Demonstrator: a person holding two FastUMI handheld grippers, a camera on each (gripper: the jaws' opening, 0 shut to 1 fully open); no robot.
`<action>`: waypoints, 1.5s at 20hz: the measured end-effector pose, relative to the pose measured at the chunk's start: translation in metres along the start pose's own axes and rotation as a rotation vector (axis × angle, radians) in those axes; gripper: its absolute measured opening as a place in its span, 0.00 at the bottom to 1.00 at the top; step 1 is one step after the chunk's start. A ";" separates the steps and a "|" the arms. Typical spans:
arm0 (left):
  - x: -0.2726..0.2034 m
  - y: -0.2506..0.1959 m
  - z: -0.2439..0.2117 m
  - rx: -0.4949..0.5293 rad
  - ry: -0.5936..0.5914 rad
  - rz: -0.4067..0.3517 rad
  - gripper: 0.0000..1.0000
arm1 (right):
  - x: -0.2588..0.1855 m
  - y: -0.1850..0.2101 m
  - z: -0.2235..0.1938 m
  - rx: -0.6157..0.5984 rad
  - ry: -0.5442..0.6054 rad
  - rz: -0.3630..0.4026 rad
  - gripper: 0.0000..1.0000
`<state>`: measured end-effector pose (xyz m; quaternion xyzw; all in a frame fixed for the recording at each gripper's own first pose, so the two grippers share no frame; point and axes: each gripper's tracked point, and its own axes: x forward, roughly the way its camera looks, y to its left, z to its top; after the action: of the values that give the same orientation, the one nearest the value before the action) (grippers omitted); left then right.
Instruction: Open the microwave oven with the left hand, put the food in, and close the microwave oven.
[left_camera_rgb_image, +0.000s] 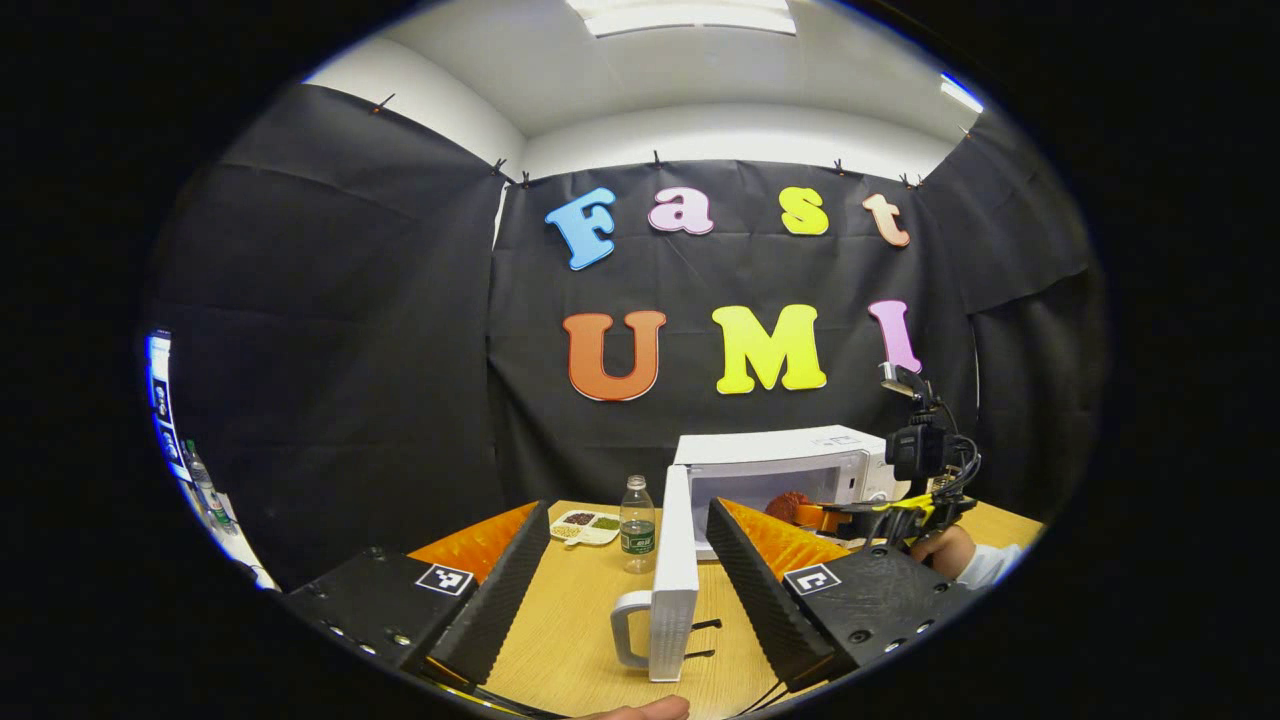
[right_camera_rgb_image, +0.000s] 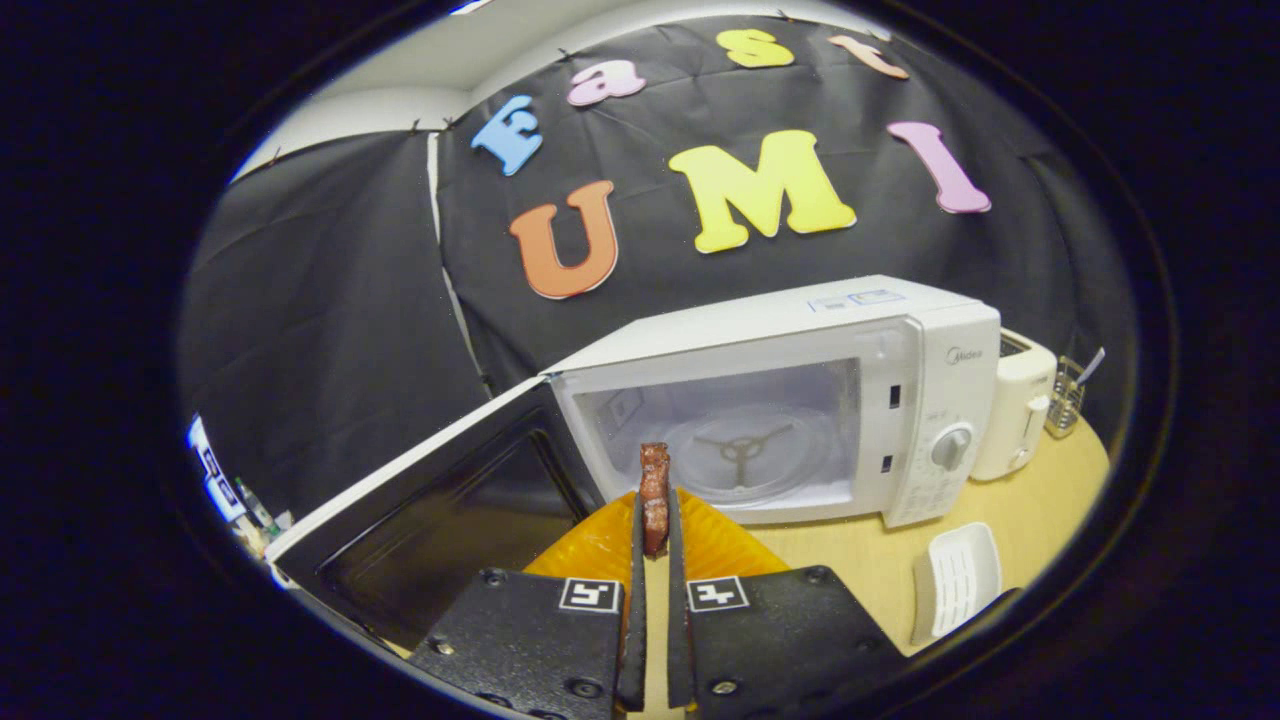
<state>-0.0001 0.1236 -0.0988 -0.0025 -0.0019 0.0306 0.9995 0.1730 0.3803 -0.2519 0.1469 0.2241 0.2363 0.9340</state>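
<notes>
The wooden table (left_camera_rgb_image: 580, 640) carries a white microwave (right_camera_rgb_image: 850, 350) set against the black cloth wall, its door (right_camera_rgb_image: 440, 500) swung fully out to the side so the cavity and the glass turntable (right_camera_rgb_image: 745, 450) inside stand exposed. In the left gripper view that door (left_camera_rgb_image: 675, 560) is seen edge-on, with its curved grey handle (left_camera_rgb_image: 630, 625) pointing toward the camera. A white toaster (right_camera_rgb_image: 1015, 410) stands touching or just beside the microwave's control-panel side, and a small white ridged dish (right_camera_rgb_image: 955, 580) lies on the table in front of it. On the other side of the door, a clear plastic bottle (left_camera_rgb_image: 637, 525) stands upright near a shallow tray of dried beans (left_camera_rgb_image: 585, 525). The left gripper (left_camera_rgb_image: 630, 545) hangs with its jaws spread wide apart and nothing between them — the door's edge sits ahead of the gap, untouched. The right gripper (right_camera_rgb_image: 655, 530) has its jaws drawn almost together, both pressing on a dark reddish-brown piece of food (right_camera_rgb_image: 654, 495) that stands up between the tips, just in front of the open cavity and not yet inside it. In the left gripper view the same gripper (left_camera_rgb_image: 850, 515) is held at the microwave's mouth by a hand (left_camera_rgb_image: 945, 550) in a white sleeve.
</notes>
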 end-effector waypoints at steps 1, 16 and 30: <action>0.002 -0.002 -0.001 -0.008 -0.001 -0.012 0.96 | 0.011 -0.001 0.001 0.046 -0.015 -0.005 0.12; 0.020 0.010 -0.022 -0.028 0.037 0.001 0.97 | 0.169 -0.074 -0.014 0.641 -0.182 -0.200 0.12; 0.023 0.008 -0.037 -0.006 0.083 -0.012 0.97 | 0.171 -0.096 -0.012 0.453 -0.242 -0.392 1.00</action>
<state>0.0226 0.1331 -0.1353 -0.0066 0.0393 0.0246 0.9989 0.3383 0.3881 -0.3582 0.3320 0.1824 -0.0231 0.9252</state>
